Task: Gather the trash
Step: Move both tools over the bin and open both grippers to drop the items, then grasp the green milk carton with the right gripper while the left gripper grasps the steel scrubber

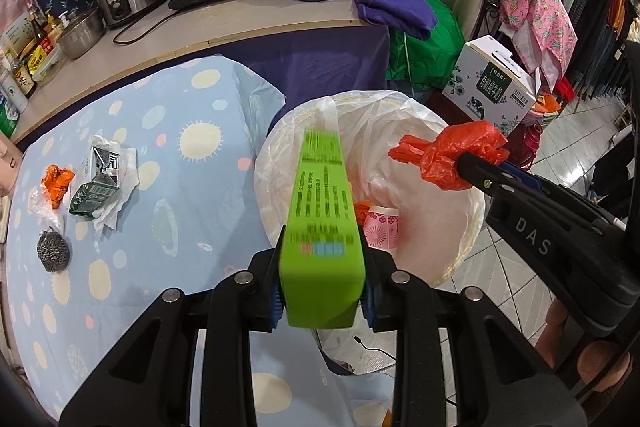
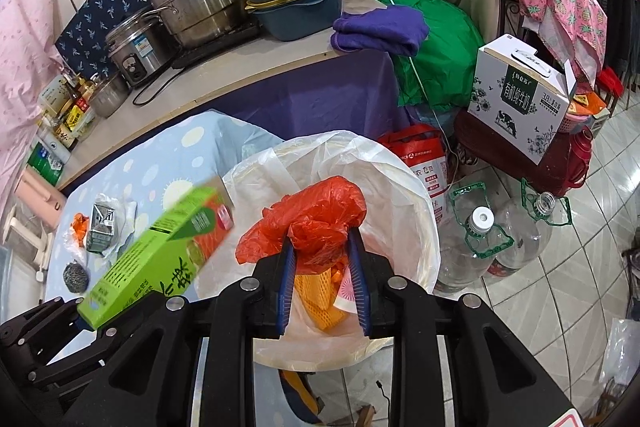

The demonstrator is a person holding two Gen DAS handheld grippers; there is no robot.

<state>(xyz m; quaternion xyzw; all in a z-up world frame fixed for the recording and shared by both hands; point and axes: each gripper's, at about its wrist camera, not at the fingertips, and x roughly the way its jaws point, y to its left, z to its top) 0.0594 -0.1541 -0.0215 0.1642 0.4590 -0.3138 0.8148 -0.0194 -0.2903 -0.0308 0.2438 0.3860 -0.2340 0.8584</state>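
My left gripper (image 1: 322,259) is shut on a long green carton box (image 1: 320,195), which juts out over the white-lined bin (image 1: 460,251). My right gripper (image 2: 322,247) is shut on a crumpled red plastic bag (image 2: 316,219), held above the same bin (image 2: 420,227). In the left wrist view the red bag (image 1: 452,151) hangs over the bin's far right rim. A pink paper cup (image 1: 382,227) and an orange piece (image 2: 320,303) lie inside the bin. On the blue spotted tablecloth (image 1: 168,187) rest a crushed carton (image 1: 96,183) on tissue, an orange wrapper (image 1: 58,181) and a steel scourer (image 1: 53,251).
Behind the table runs a counter (image 1: 248,15) with steel pots, a rice cooker, bowls and sauce bottles. A white milk box (image 2: 520,99) and a green bag stand to the bin's right. Large clear water bottles (image 2: 476,239) sit on the tiled floor.
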